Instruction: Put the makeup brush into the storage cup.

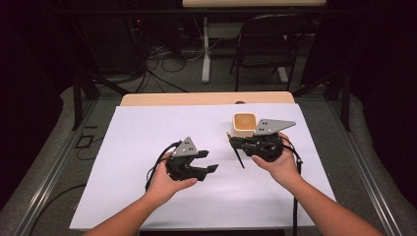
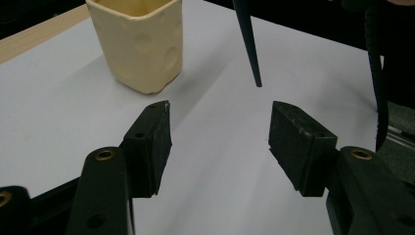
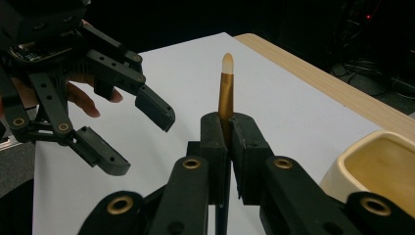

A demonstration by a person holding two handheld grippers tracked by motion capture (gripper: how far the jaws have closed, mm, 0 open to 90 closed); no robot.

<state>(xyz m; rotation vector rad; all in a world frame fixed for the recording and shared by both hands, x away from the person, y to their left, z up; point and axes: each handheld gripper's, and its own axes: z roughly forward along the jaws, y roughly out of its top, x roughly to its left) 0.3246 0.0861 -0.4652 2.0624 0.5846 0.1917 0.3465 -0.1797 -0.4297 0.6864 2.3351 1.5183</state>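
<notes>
Brush (image 3: 226, 93) clamped in right gripper (image 3: 229, 142); left gripper (image 2: 220, 142) jaws apart, nothing between; cup (image 1: 244, 124) unmarked.

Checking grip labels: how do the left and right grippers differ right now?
The left gripper has its jaws apart with nothing between them; the right gripper is shut on a thin brush. The left sits away from the cup; the right sits right beside it. Both are hand-held above the white sheet.
</notes>
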